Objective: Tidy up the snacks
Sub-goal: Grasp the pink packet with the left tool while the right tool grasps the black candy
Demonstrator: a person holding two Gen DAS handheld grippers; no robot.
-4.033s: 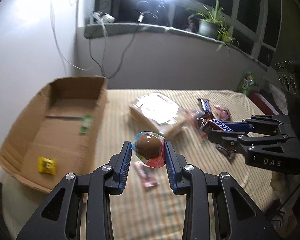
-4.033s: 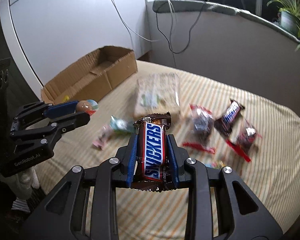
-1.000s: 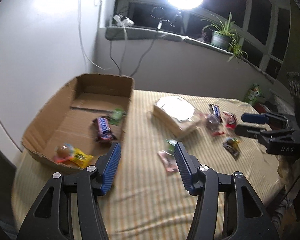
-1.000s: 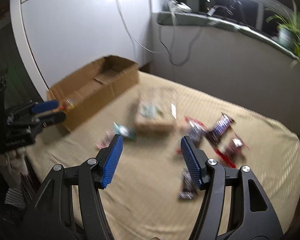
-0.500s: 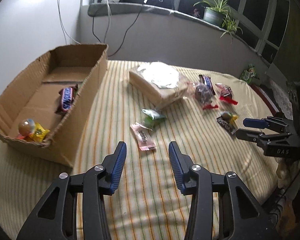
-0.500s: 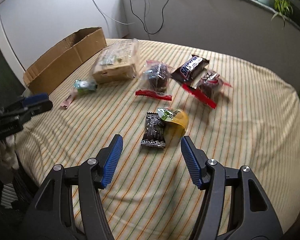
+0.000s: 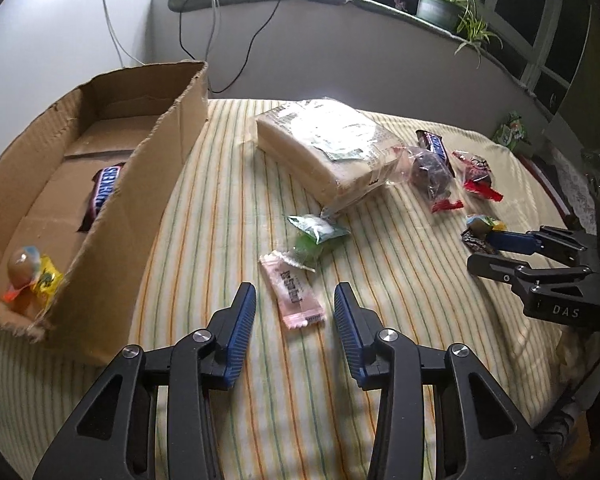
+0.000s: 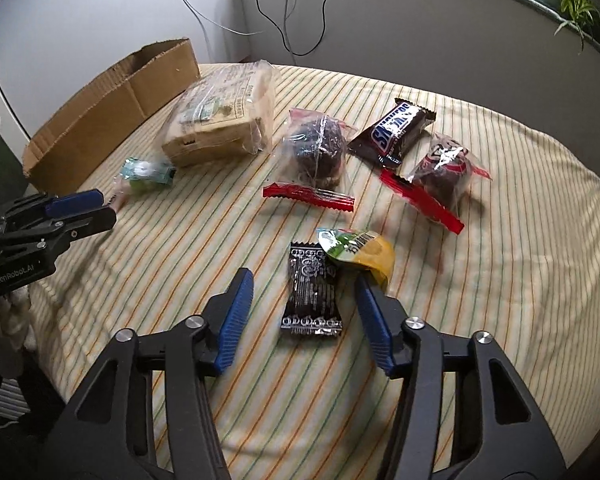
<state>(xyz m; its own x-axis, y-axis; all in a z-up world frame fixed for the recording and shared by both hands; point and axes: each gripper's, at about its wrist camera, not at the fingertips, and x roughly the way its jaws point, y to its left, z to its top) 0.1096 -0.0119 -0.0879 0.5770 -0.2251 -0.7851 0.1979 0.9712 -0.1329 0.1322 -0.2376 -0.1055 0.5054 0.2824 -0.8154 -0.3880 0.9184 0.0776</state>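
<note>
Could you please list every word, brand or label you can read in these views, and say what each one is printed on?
"SNICKERS": bar on the striped cloth; partly readable.
"SNICKERS": bar in the box; partly hidden by the wall.
"DAS": right claw body.
"GenRobot.AI": left claw body.
Pink sachet, black packet, bread bag and green-yellow wrapper: print too small or blurred to read.
</note>
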